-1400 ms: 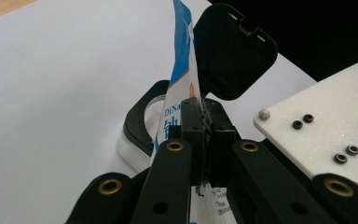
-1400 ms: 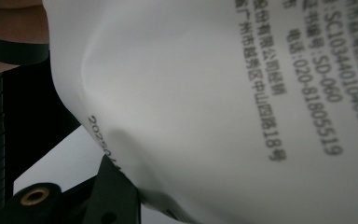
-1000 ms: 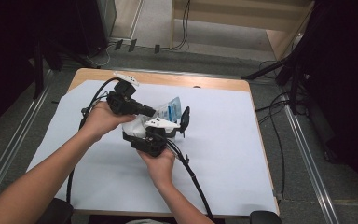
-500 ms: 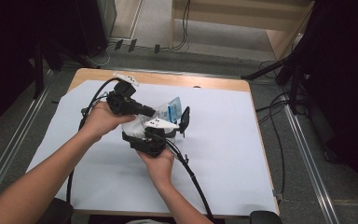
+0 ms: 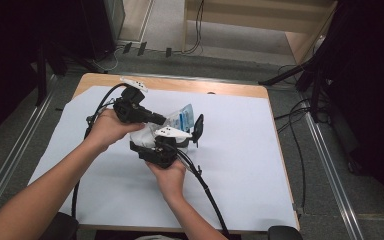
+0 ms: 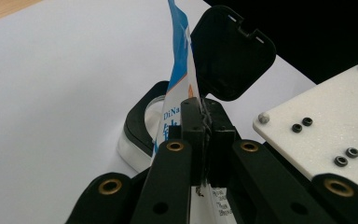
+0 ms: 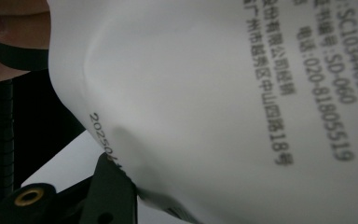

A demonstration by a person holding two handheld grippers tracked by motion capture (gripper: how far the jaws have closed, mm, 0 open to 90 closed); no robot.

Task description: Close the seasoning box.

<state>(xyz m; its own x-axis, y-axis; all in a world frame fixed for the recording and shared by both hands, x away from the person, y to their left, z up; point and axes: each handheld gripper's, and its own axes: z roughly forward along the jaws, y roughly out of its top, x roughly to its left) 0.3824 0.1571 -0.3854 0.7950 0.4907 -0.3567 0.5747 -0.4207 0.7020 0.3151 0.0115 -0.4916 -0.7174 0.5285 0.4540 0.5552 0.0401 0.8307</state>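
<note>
While the white and blue pouch (image 5: 179, 121) is held above the middle of the white sheet (image 5: 260, 165), its edge is pinched between the closed jaws of the left gripper (image 6: 204, 140). Printed text is seen close up by the right gripper (image 5: 177, 141); whether its jaws are closed cannot be told. A black-rimmed container (image 6: 142, 122) with an open lid (image 6: 230, 51) is seen behind the pouch.

white pouch (image 7: 223, 93) printed "020-81805519", front "DiNa"

— Anything shifted in the last second?
— No. The left gripper (image 5: 166, 120), right gripper (image 5: 172, 142) and white pouch (image 5: 182, 117) sit exactly where they were before.
</note>
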